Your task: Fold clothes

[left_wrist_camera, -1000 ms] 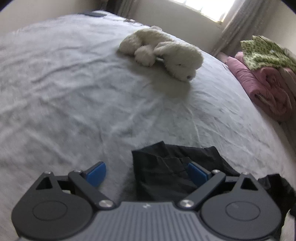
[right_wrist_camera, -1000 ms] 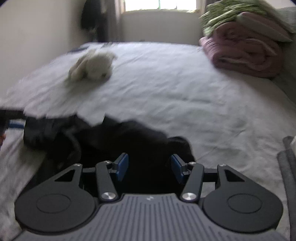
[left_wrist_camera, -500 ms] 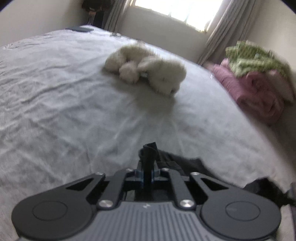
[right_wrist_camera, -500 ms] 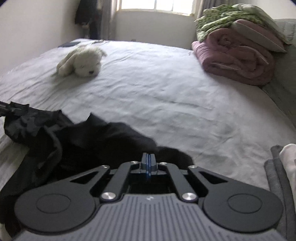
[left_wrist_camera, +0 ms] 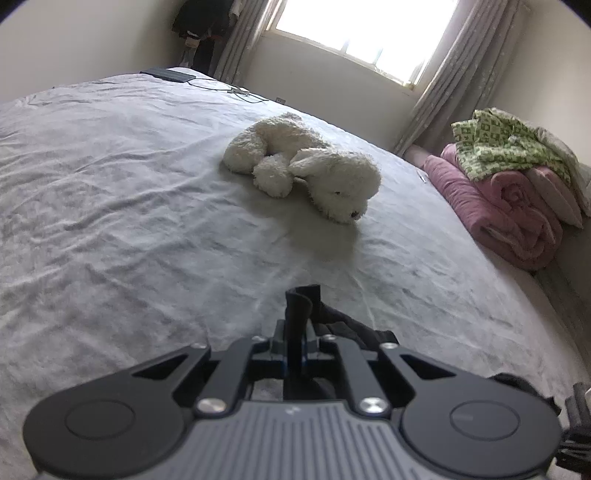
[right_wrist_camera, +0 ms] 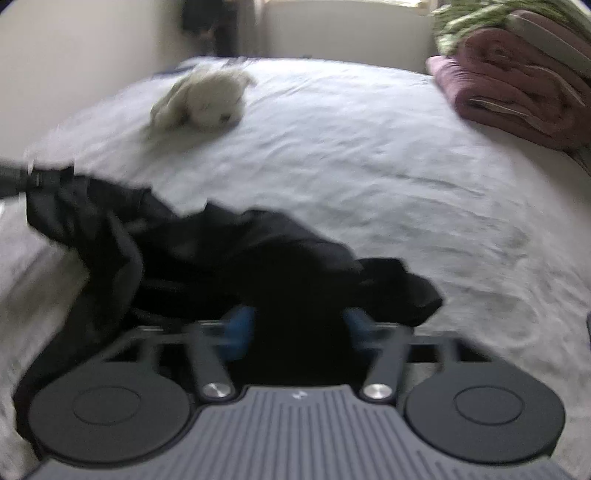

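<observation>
My left gripper (left_wrist_camera: 294, 350) is clamped tight on a fold of the black garment (left_wrist_camera: 301, 310), a narrow strip of dark cloth standing up between the closed fingers, with more of it bunched just to the right of them. My right gripper (right_wrist_camera: 293, 328) has its jaws spread apart, the blue pads (right_wrist_camera: 236, 330) on either side of a dark mound of the same black garment (right_wrist_camera: 229, 254); that view is blurred, so I cannot tell whether the pads touch the cloth. From the right wrist I see the garment lying crumpled across the near part of the bed (right_wrist_camera: 369, 155), stretching from the near centre out to the left edge, where my left gripper's tip holds one end.

Farther off on the pale grey sheet (left_wrist_camera: 110, 206) lies a white plush dog (left_wrist_camera: 306, 173), well apart from the garment. At the far right sits a rolled pink blanket (left_wrist_camera: 498, 206) with a green patterned cloth (left_wrist_camera: 506, 144) on top. A window (left_wrist_camera: 362, 33) with curtains is at the far wall
</observation>
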The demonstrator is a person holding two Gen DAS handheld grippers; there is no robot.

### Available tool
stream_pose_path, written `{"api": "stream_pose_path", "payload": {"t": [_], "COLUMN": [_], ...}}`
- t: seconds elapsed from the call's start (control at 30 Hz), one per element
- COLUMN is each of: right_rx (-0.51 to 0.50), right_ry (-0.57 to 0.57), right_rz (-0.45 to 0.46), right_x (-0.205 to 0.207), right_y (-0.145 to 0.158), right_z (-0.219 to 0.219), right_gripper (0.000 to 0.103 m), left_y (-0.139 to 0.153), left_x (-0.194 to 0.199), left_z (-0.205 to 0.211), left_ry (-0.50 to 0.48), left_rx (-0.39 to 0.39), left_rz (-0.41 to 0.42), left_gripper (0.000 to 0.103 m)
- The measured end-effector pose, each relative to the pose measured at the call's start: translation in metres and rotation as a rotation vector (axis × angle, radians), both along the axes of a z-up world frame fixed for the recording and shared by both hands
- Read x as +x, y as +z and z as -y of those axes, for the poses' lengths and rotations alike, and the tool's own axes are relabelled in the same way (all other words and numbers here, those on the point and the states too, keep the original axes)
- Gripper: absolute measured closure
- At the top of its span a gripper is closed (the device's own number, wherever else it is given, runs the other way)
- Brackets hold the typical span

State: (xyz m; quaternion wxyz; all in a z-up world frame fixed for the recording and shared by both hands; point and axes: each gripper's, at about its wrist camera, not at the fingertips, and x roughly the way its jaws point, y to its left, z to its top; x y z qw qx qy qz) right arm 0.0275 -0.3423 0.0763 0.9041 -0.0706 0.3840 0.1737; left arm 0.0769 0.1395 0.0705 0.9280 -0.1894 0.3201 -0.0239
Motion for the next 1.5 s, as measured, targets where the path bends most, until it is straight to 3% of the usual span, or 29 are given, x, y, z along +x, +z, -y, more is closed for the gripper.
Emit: {"api": "stream_pose_path", "payload": {"t": [0.1, 0.4, 0.57, 0.63, 0.7, 0.8, 0.83, 0.93, 1.0, 1.07, 1.13, 1.5], "right_rx": [-0.031, -0.161, -0.301, -0.308, -0.316, -0.363, -0.39, -0.422, -0.41, -0.409, -0.407, -0.327], "right_ry": [-0.007, -0.111, -0.145, -0.168, -0.19, -0.189, -0.179, -0.176, -0.174, -0.162, -0.14, -0.15], "right_rz": [0.035, 0.29, 0.545, 0.606, 0.632, 0.572, 0.531, 0.451, 0.456, 0.466, 0.46, 0.452], "right_x": [-0.002, -0.016, -0.034, -0.04, -0.042, -0.034, -0.029, -0.015, -0.014, -0.016, -0.02, -0.024], "right_y": [0.003, 0.037, 0.057, 0.063, 0.063, 0.051, 0.043, 0.026, 0.027, 0.029, 0.027, 0.033], "right_z": [-0.001, 0.018, 0.017, 0.021, 0.026, 0.03, 0.03, 0.03, 0.03, 0.028, 0.025, 0.025], "right_gripper": [0.102, 0.102, 0.102, 0.102, 0.102, 0.102, 0.102, 0.102, 0.102, 0.102, 0.102, 0.102], "left_y": [0.004, 0.023, 0.044, 0.046, 0.039, 0.004, -0.005, -0.007, -0.009, -0.01, -0.012, -0.036], "left_x": [-0.002, -0.01, -0.024, -0.023, -0.014, 0.014, 0.018, 0.019, 0.02, 0.02, 0.024, 0.057], "left_z": [0.0, 0.002, 0.005, 0.008, 0.016, 0.028, 0.029, 0.023, 0.019, 0.015, 0.016, 0.027], "left_ry": [-0.007, -0.031, -0.075, -0.085, -0.087, -0.077, -0.073, -0.064, -0.058, -0.053, -0.056, -0.038], "left_rx": [-0.008, -0.04, -0.092, -0.081, -0.02, 0.103, 0.11, 0.052, 0.013, -0.026, -0.037, 0.022], "left_rz": [0.034, 0.177, 0.361, 0.372, 0.29, -0.025, -0.083, -0.085, -0.085, -0.086, -0.088, -0.188], "left_gripper": [0.097, 0.097, 0.097, 0.097, 0.097, 0.093, 0.093, 0.093, 0.086, 0.052, 0.033, 0.026]}}
